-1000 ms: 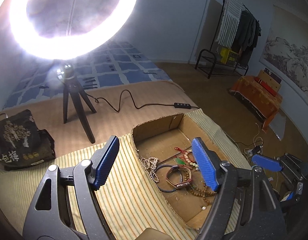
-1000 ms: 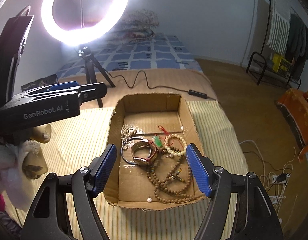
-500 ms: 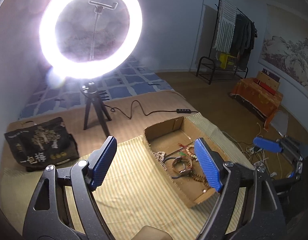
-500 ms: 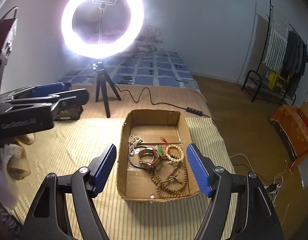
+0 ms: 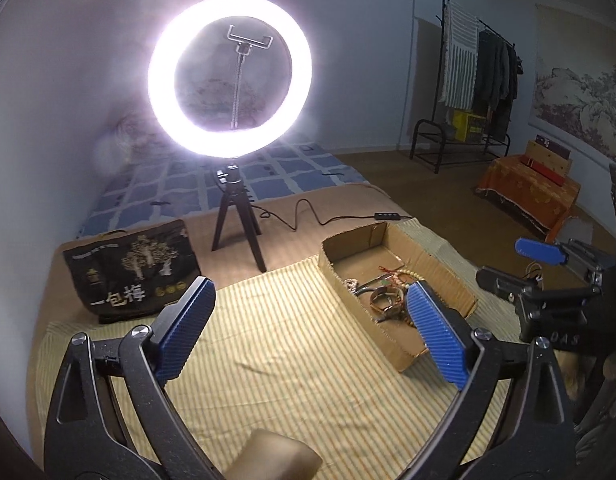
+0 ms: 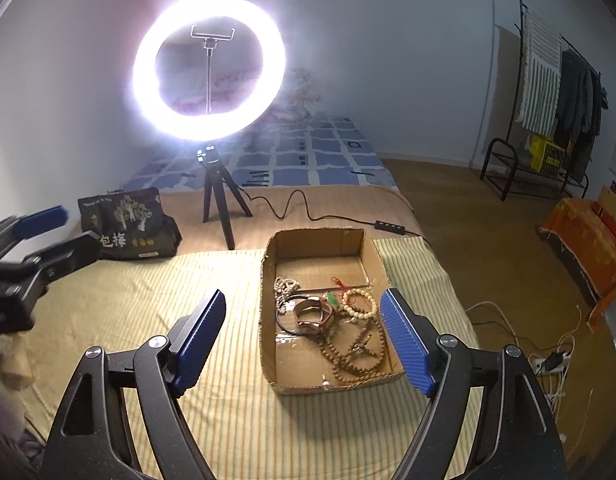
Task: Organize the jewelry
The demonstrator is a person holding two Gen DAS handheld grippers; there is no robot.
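A shallow cardboard box [image 6: 268, 288] lies on a striped yellow mat [image 6: 148, 312]. It holds a tangle of jewelry: a long brown bead necklace [image 6: 360, 356], a pale bead bracelet [image 6: 360, 308], a brown bangle [image 6: 312, 314], a green pendant on red cord [image 6: 332, 300] and a whitish bead strand [image 6: 284, 284]. My right gripper [image 6: 302, 338] is open and empty, above the box's near part. My left gripper [image 5: 308, 328] is open and empty, over the mat left of the box [image 5: 440, 264]. The jewelry [image 5: 384, 300] also shows there.
A lit ring light [image 6: 208, 68] on a black tripod [image 6: 220, 204] stands behind the mat, its cable [image 6: 300, 208] running right. A black printed bag [image 6: 128, 224] lies at the back left. The bed edge drops to the floor on the right, with wires [image 6: 548, 352] there.
Both grippers have pulled back and up from the box, so it looks smaller and farther. The left gripper has drawn away to the left. Both stay open; the jewelry has not moved.
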